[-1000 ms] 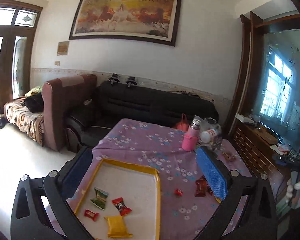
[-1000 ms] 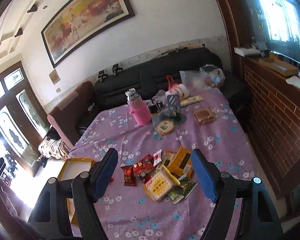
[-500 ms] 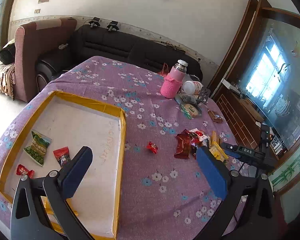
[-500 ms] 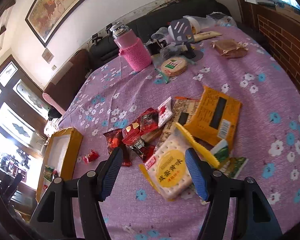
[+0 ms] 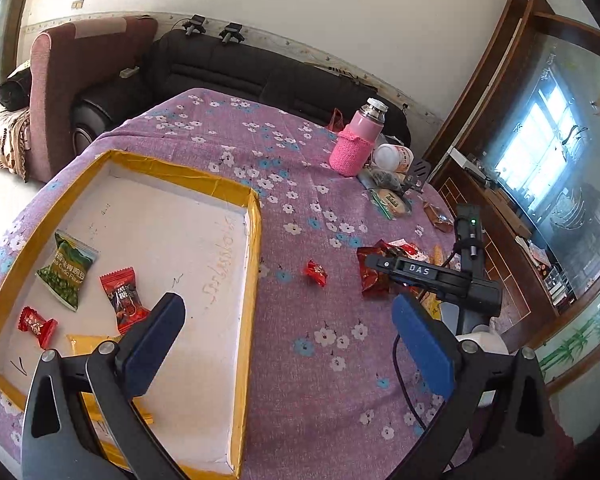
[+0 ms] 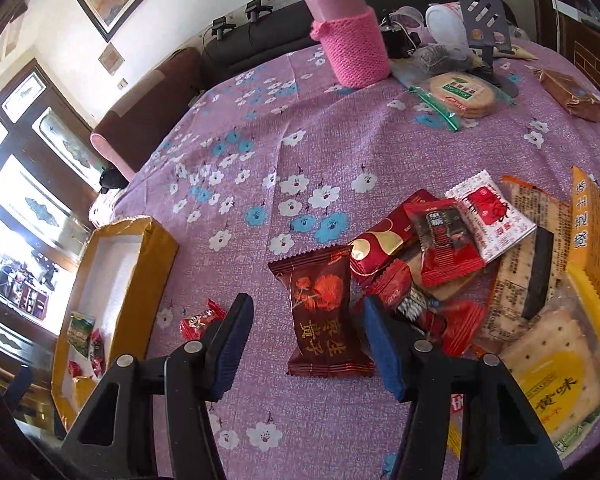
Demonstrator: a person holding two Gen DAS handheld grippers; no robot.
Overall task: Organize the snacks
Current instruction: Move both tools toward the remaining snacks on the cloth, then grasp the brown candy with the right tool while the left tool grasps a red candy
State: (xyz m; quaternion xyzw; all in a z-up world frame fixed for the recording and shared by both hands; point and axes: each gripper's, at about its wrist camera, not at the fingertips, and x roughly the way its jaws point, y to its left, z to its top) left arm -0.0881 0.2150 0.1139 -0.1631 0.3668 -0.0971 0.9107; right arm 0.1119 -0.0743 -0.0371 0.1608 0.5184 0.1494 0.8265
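Right wrist view | right tongs [image 6: 306, 334] closing around dark red snack packet [image 6: 320, 312], pads not touching | packet lies on desk [image 6: 300, 120], right of yellow tray [image 6: 156, 256] | left tongs [image 5: 288, 344] open, empty, above tray's right edge

R gripper [image 6: 306, 344] closing round maroon snack pkt [image 6: 322, 312]

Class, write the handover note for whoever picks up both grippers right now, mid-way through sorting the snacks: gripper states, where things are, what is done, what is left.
Right gripper: jaws closing around the dark red packet, pads not yet touching it.
Left gripper: open, empty, above the table by the tray's right wall.
Tray: holds a green pea packet, a red wrapped snack, a small red candy and a yellow packet.
Left: the dark red packet, a stray red candy on the cloth, and the snack pile.
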